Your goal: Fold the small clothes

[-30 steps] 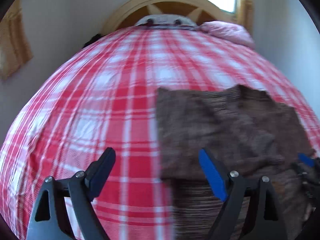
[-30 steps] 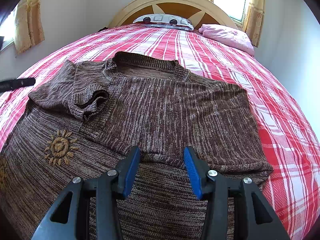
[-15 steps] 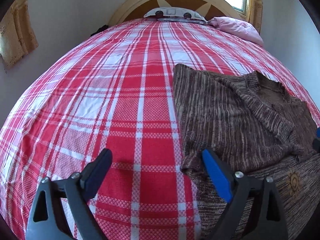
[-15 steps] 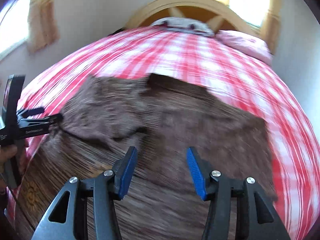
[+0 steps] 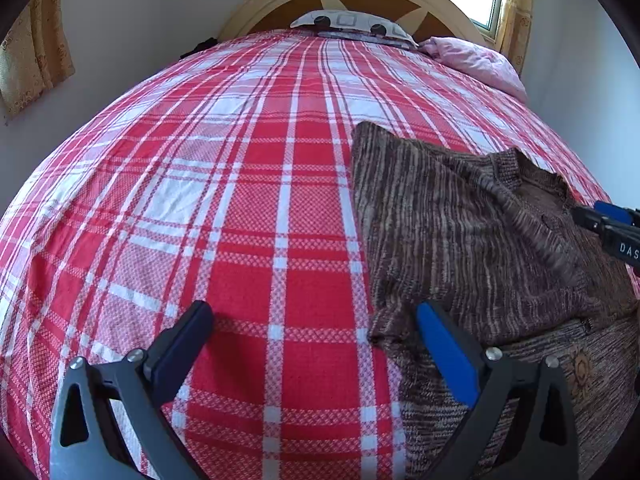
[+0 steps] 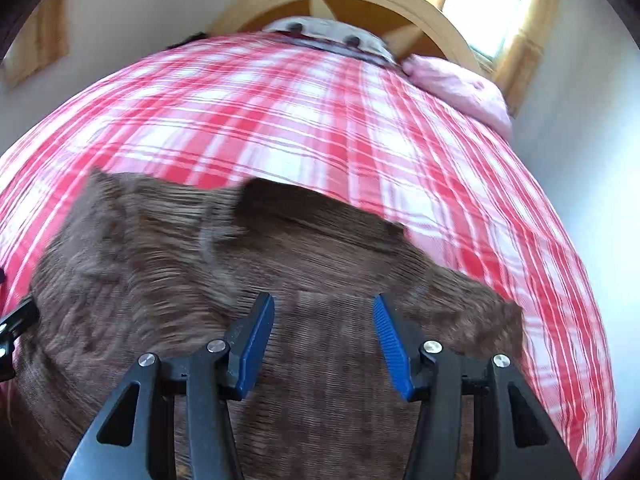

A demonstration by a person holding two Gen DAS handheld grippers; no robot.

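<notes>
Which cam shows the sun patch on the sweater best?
Left wrist view: the sun patch is sharp, low on the sweater, at the frame's right edge. The right wrist view is motion-blurred; the sweater shows, no patch discernible.

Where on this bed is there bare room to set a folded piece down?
Free: the wide stretch of plaid bedspread left of the brown sweater, up to the patterned pillow; also a strip right of the sweater, below the pink pillow. Crowded: the sweater itself, with the left gripper at its edge and the right gripper over it.
</notes>
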